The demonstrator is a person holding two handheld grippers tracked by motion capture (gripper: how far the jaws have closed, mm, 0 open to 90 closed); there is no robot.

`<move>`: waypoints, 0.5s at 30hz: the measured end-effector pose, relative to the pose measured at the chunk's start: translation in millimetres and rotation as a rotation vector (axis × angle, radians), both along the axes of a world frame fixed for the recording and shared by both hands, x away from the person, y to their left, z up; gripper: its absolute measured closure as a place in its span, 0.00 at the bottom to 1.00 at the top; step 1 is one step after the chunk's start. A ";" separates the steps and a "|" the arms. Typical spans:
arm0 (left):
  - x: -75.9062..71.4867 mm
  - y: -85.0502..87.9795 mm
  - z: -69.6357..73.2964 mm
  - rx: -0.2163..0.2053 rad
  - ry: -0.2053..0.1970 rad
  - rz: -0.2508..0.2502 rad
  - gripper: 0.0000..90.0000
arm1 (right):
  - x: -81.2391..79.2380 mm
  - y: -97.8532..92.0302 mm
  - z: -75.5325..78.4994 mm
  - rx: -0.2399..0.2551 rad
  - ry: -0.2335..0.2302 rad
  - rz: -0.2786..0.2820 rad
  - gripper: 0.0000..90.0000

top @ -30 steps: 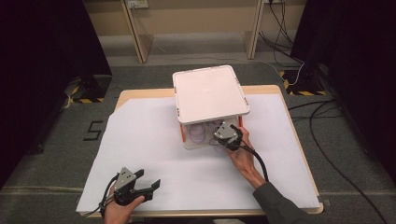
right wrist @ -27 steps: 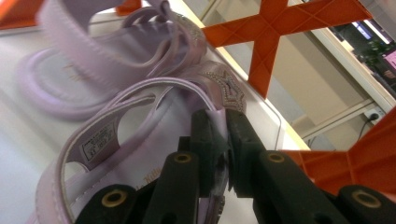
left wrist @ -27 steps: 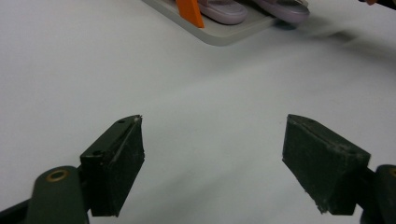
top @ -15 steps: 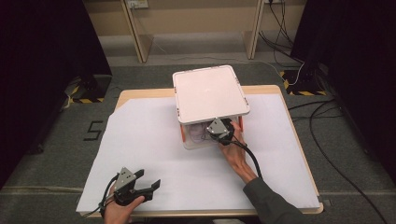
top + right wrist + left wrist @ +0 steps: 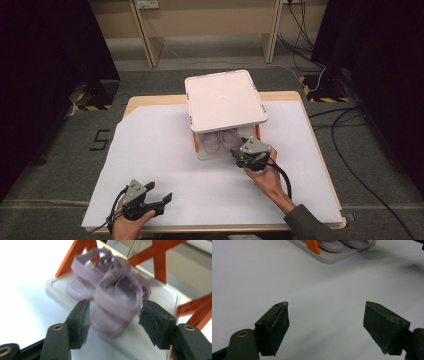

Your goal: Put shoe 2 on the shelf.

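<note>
In the high view, a two-level white rack [image 5: 226, 100] with orange corner supports stood at the centre of the frame, on the white sheet [image 5: 165, 160] that covered the table. A pair of lilac sandals [image 5: 222, 141] lay side by side on the rack's lower shelf, under the top panel.

The right gripper [image 5: 239, 159] was positioned just below the rack's near edge, slightly right of centre, pointing toward the shelf. In the right gripper view, its jaws had just been opening and stood spread. The nearer sandal [image 5: 116, 303] appeared between them in the middle of the frame, but the pads did not press on it. The second sandal [image 5: 85, 277] lay just beside it, toward the upper left. This view was blurred.

The left gripper [image 5: 162, 202] rested at the lower left of the high view, well apart from the rack. In the left gripper view [image 5: 325, 322], its jaws were spread wide over the bare sheet, with nothing between them.
</note>
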State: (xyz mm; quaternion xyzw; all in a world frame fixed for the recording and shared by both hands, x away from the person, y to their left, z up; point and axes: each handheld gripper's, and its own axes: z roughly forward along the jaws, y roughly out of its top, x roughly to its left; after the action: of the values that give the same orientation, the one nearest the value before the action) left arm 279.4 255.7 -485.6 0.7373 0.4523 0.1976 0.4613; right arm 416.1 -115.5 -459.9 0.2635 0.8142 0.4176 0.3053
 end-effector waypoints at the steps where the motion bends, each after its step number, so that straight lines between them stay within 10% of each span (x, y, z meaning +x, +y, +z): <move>1: 0.0 0.0 0.0 0.000 0.000 0.000 0.22 | 0.3 -0.8 -2.5 -0.006 0.012 0.002 0.46; 15: 0.0 -0.1 -0.1 0.004 0.002 -0.002 0.22 | 12.0 6.1 -22.9 -0.123 0.023 0.008 0.61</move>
State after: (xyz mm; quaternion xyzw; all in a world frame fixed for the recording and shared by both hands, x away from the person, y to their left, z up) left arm 279.4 255.6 -485.7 0.7389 0.4516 0.1971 0.4596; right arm 428.0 -109.4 -482.8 0.2456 0.8430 0.3650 0.3096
